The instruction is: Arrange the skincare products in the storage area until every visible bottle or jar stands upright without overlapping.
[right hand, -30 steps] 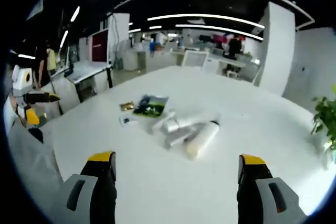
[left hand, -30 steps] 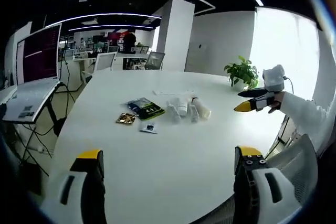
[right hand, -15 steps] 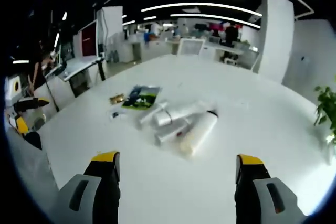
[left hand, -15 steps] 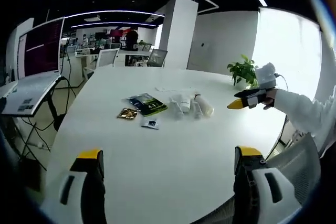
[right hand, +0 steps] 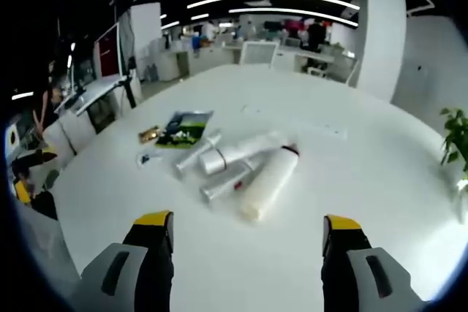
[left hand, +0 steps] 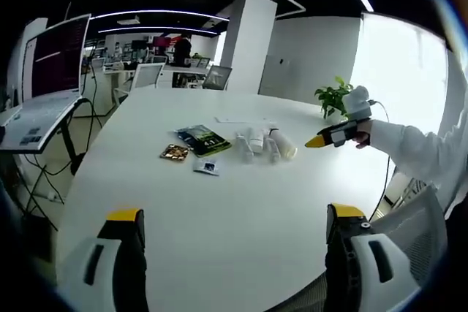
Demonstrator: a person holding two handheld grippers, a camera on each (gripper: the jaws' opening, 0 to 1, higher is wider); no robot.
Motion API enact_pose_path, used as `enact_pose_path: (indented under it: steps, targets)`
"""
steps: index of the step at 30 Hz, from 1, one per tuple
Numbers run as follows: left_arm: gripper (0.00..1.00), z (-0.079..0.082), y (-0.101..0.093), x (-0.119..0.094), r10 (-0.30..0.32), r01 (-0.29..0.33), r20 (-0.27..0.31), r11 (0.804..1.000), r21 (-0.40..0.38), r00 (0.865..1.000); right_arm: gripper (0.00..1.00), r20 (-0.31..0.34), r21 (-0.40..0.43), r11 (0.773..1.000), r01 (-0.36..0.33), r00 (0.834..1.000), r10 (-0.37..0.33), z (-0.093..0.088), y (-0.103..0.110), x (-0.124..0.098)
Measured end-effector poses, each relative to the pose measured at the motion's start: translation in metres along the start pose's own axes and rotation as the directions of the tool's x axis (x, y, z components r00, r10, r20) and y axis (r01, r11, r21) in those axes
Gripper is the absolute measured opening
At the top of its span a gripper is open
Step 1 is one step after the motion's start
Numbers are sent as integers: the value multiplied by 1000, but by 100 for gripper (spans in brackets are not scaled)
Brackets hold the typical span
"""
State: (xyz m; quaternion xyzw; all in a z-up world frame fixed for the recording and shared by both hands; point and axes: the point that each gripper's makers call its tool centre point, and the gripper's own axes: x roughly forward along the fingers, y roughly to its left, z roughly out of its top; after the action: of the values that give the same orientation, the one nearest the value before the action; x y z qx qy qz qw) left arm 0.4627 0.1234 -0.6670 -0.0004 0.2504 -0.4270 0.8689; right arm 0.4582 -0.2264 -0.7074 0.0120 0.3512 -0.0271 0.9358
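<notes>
Left gripper [left hand: 232,233]: jaws spread wide, nothing between them, over bare tabletop near the table's edge. Right gripper [right hand: 247,237]: also wide apart, empty, with the bottle cluster ahead of it. In the left gripper view the right gripper shows as a yellow-tipped tool at the right, held by a hand [left hand: 363,134] in a white sleeve [left hand: 417,157], just beside the cluster.

White table [right hand: 380,180]: smooth, matte, rounded edge.

Skincare items lie mid-table, all on their sides, none upright:
- large cream bottle [right hand: 269,182]: smooth cylinder with a dark band at the cap end; long axis runs diagonally in the right gripper view, cap end pointing away from that gripper, base end nearest it.
- white tube [right hand: 238,153]: lies across the cluster, round end facing left, touching the big bottle near its cap.
- slim silver-white tube [right hand: 227,184]: glossy, just beside the big bottle, roughly parallel to it.
- thin tube [right hand: 196,154]: narrow, at the cluster's left edge, angled toward the flat packs.

Beside the cluster, apart from the bottles: a flat green-and-dark glossy packet [right hand: 183,127], a small gold foil sachet [right hand: 149,134] and a small white sachet [right hand: 148,158].

A potted green plant [left hand: 333,99] stands at the far table edge. Open laptop on a stand [left hand: 45,93] off the table's left side.
</notes>
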Motion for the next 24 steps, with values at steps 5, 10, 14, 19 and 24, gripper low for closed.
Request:
enact_pose_path:
  steps: [5, 10, 14, 19, 24]
  targets:
    - [99, -2, 2, -1, 5, -5, -3, 1000, 0, 1000, 82, -26, 24, 1000, 2, 1000, -2, -1, -3, 11]
    - [99, -4, 0, 0, 4, -4, -16, 1000, 24, 1000, 78, -49, 35, 999, 14, 999, -12, 1, -7, 21]
    - [99, -3, 1, -1, 6, -6, -12, 1000, 29, 1000, 74, -83, 43, 999, 26, 996, -23, 2, -10, 29]
    - [99, -3, 2, -1, 13, -12, -13, 999, 32, 1000, 71, -126, 48, 998, 34, 992, -28, -1, -13, 36]
    - [99, -2, 2, -2, 14, -14, -7, 999, 37, 1000, 68, -170, 130, 991, 17, 985, 6, -7, -10, 45]
